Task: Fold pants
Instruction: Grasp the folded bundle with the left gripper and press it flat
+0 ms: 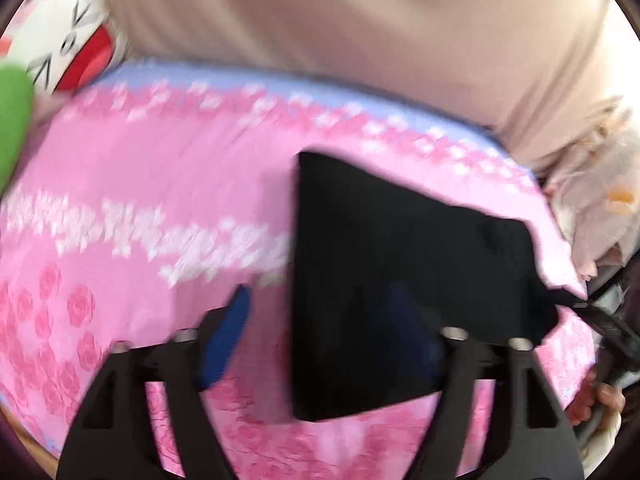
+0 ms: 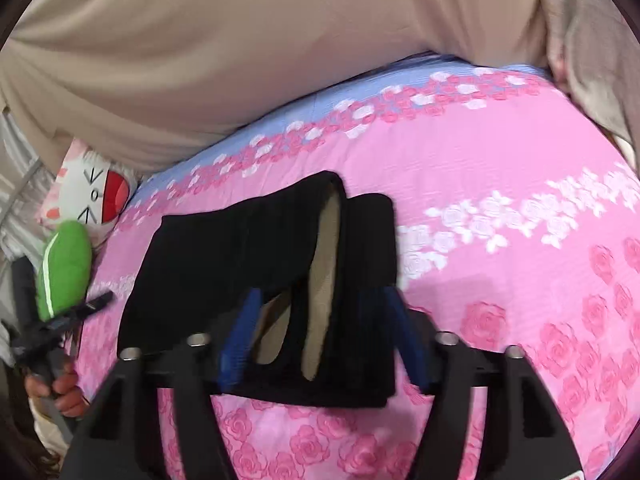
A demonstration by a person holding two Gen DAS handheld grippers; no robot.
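**Both grippers open over folded black pants on the bed**

Nearest the left wrist camera, the left gripper [image 1: 324,336] stands with its 2 blue-padded fingers [image 1: 226,340] spread wide. One pad hangs over bare pink sheet; the other is dark against the near left edge of the pants [image 1: 400,280]. Nothing is pinched between them. This view is blurred.

The pants lie as a compact black rectangle, folded, on the bed [image 1: 140,168], whose cover is pink with rose prints, a band of white flowers and a pale blue strip along the far side.

In the right wrist view the right gripper [image 2: 320,336] straddles the near end of the pants [image 2: 224,248], where the waistband opening shows a tan lining [image 2: 324,280]. Its blue fingers [image 2: 240,340] stand on either side of that end at a middling spread; whether the pads touch the cloth I cannot tell, but they do not squeeze it.

A beige curtain or sheet [image 2: 240,40] hangs beyond the bed. At the bed's left side sit a white cartoon-face cushion with a red mouth [image 2: 96,192] and a green plush toy [image 2: 66,264]. Below the toy, a hand [image 2: 60,392] grips the left gripper's handle.
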